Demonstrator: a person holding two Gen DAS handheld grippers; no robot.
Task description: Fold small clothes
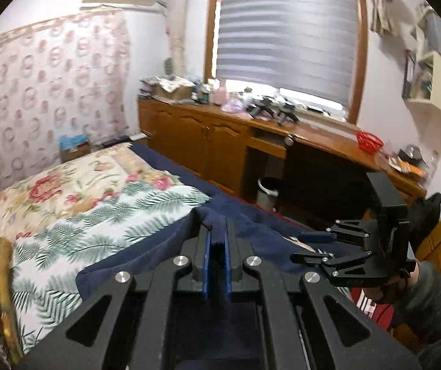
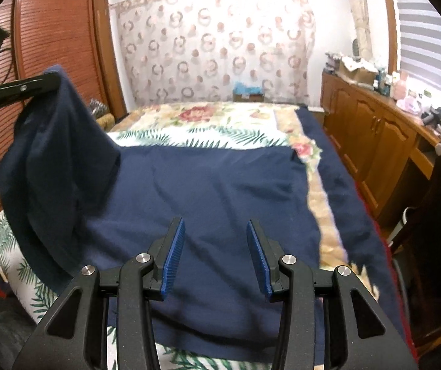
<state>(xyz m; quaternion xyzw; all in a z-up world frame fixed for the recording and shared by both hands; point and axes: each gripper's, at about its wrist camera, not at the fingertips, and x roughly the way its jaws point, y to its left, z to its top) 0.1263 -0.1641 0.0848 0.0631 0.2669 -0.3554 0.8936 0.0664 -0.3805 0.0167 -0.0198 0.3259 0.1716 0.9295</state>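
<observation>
Left wrist view: left tool (image 1: 217,240) pinches a fold of the navy garment (image 1: 146,256) between its blue pads, lifted above the bed (image 1: 66,203). The right tool (image 1: 305,248) hovers at right (jaws spread).

Right wrist view: right tool (image 2: 215,254) spread wide, holding nothing, over the garment (image 2: 208,191) lying flat on the bed (image 2: 220,126); its far-left corner hangs raised from the left tool (image 2: 52,80).

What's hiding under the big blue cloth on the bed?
Under the navy cloth lies the flowery, leafy bedspread, showing around its edges. The left gripper lifts one corner. Whatever lies beneath the cloth's middle is covered and cannot be seen.
</observation>
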